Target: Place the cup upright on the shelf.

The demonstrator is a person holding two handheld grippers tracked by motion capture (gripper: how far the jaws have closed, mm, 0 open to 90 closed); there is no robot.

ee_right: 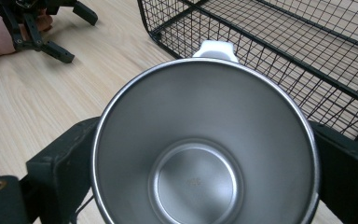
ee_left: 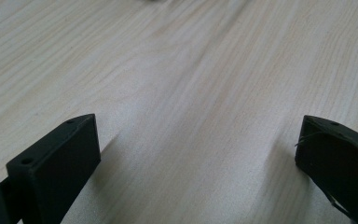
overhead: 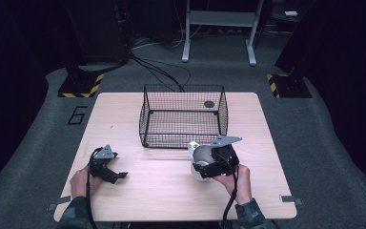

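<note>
Steel cup (ee_right: 205, 144) clamped in right gripper (overhead: 213, 164), just beside basket (overhead: 145, 112). Left gripper (overhead: 108, 168) spread wide, idle. Could clip the basket rim lifting in, probably.

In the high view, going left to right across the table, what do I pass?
Left claw, open and low over the table → wire basket farther back → steel cup clamped in the right claw.

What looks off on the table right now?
Nothing stands out. The right gripper grips a steel cup, empty and undented, beside the upright wire basket. The left gripper rests open on the table.
</note>
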